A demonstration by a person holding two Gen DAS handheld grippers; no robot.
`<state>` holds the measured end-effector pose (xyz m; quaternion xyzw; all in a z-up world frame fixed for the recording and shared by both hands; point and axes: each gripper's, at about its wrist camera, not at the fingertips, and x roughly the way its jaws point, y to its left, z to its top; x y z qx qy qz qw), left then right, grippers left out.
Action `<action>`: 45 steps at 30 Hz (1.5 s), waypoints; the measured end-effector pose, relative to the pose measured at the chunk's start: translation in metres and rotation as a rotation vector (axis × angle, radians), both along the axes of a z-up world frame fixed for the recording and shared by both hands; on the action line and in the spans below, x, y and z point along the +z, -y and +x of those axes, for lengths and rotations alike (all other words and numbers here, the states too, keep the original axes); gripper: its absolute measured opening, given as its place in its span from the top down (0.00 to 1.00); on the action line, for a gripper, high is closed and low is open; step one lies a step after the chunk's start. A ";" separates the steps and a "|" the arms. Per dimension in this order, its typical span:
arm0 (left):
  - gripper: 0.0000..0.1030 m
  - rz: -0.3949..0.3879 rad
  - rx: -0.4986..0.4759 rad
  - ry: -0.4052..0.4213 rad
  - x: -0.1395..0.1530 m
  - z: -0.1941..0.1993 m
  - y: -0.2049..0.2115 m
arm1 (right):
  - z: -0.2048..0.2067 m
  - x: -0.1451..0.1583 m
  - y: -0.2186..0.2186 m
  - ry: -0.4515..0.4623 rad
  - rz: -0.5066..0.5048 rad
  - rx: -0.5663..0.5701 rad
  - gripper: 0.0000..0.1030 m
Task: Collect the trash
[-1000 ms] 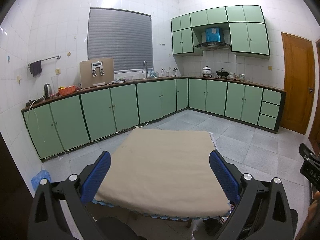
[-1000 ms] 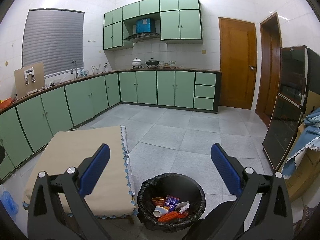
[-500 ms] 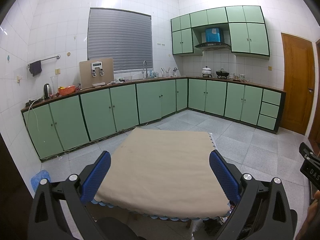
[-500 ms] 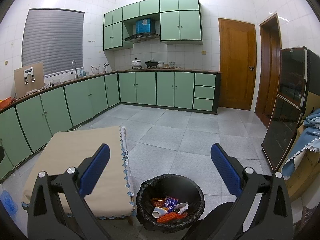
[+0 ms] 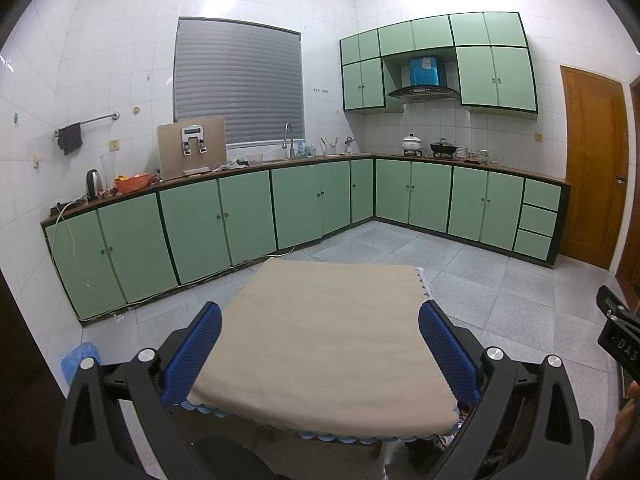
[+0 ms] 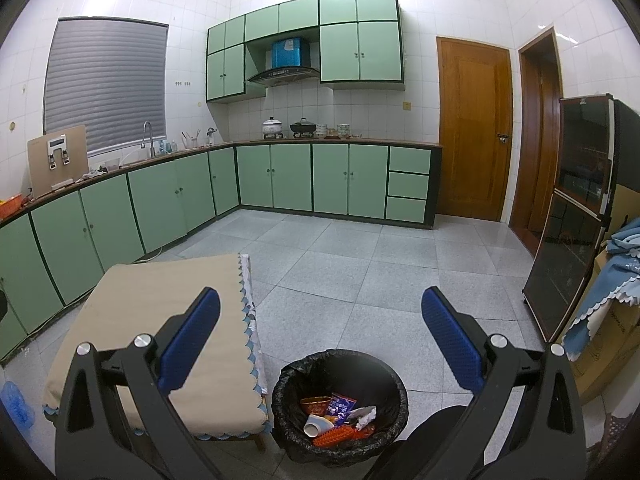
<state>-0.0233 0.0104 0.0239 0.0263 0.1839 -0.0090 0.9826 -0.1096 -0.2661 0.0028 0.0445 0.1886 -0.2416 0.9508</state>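
A black-lined trash bin [image 6: 394,384] stands on the floor to the right of a low table with a beige cloth [image 6: 160,312]. Inside it lie wrappers, a white cup and orange pieces [image 6: 336,420]. My right gripper [image 6: 320,320] is open and empty, held above the bin. My left gripper [image 5: 320,340] is open and empty above the beige tablecloth [image 5: 320,328], which shows no trash on it. A dark part of the bin shows under the table's right corner [image 5: 424,452].
Green cabinets [image 5: 200,224] run along the far walls with a cluttered counter. A wooden door [image 6: 472,132] is at the back right. A dark glass cabinet [image 6: 568,220] and a box with blue cloth [image 6: 612,280] stand at the right. A blue bag [image 5: 76,360] lies left of the table.
Both grippers have drifted very slightly; the bin sits a touch lower in the right wrist view. Both stay open and empty.
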 end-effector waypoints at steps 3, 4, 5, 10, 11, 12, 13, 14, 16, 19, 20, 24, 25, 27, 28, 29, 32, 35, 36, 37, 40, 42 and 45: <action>0.06 0.000 0.000 -0.001 0.000 0.000 0.000 | -0.001 0.002 0.001 -0.001 -0.001 -0.001 0.05; 0.06 0.000 0.000 0.000 0.000 0.000 0.000 | -0.001 0.002 0.001 -0.001 -0.001 -0.001 0.05; 0.06 0.001 0.000 0.000 0.000 0.000 0.000 | -0.001 0.002 0.002 -0.002 0.000 -0.001 0.05; 0.06 0.001 0.001 0.000 0.000 0.000 0.001 | -0.001 0.003 0.001 -0.002 -0.002 -0.001 0.05; 0.06 0.000 0.001 0.000 0.000 0.000 0.000 | -0.001 0.003 0.001 -0.002 -0.001 0.000 0.05; 0.06 -0.001 0.001 0.000 0.000 0.000 0.001 | -0.001 0.002 0.001 -0.003 -0.003 -0.001 0.05; 0.06 0.000 0.000 -0.001 0.000 0.000 -0.001 | -0.001 0.003 0.001 -0.002 -0.003 -0.002 0.05; 0.06 0.000 0.001 -0.001 0.000 0.000 0.000 | -0.001 0.003 0.001 -0.002 -0.002 -0.002 0.05; 0.06 0.000 0.000 -0.001 0.000 0.000 0.000 | -0.001 0.002 0.001 -0.003 -0.002 -0.001 0.05; 0.06 0.000 0.000 -0.001 0.000 0.000 0.000 | -0.001 0.002 0.001 -0.003 -0.002 -0.002 0.05; 0.06 0.001 0.001 -0.002 0.000 0.000 0.000 | -0.001 0.003 0.001 -0.003 -0.001 -0.002 0.05; 0.06 0.000 0.000 -0.002 0.000 0.000 0.002 | -0.001 0.003 0.001 -0.003 -0.002 -0.001 0.05; 0.06 -0.001 -0.001 -0.002 0.000 0.000 0.002 | -0.001 0.003 0.001 -0.004 -0.001 -0.001 0.05; 0.06 -0.001 0.000 -0.003 -0.001 0.000 0.002 | -0.001 0.003 0.001 -0.002 -0.002 -0.002 0.05; 0.06 -0.001 -0.002 -0.004 -0.001 0.000 0.002 | -0.001 0.003 0.001 -0.003 -0.001 -0.001 0.05; 0.06 0.000 -0.001 -0.004 -0.001 0.000 0.001 | -0.001 0.003 0.002 -0.004 0.000 -0.001 0.05; 0.06 0.001 0.000 -0.003 -0.001 0.000 0.003 | -0.002 0.001 0.000 -0.004 0.000 -0.004 0.05; 0.06 0.001 0.000 -0.003 -0.002 -0.001 0.002 | -0.002 0.000 0.000 -0.006 0.000 -0.003 0.05; 0.06 0.001 0.000 -0.003 -0.002 -0.001 0.002 | -0.002 0.000 0.000 -0.006 0.000 -0.003 0.05; 0.06 0.001 0.000 -0.003 -0.002 -0.001 0.003 | -0.002 0.000 0.000 -0.006 0.001 -0.004 0.05; 0.06 0.001 0.000 -0.003 -0.002 -0.001 0.003 | -0.002 -0.003 0.000 -0.010 0.006 -0.003 0.05; 0.06 0.001 0.000 -0.003 -0.002 -0.001 0.003 | -0.003 -0.004 0.001 -0.010 0.009 -0.004 0.05; 0.06 0.001 0.000 -0.004 -0.002 -0.001 0.003 | -0.003 -0.006 0.001 -0.013 0.012 -0.005 0.05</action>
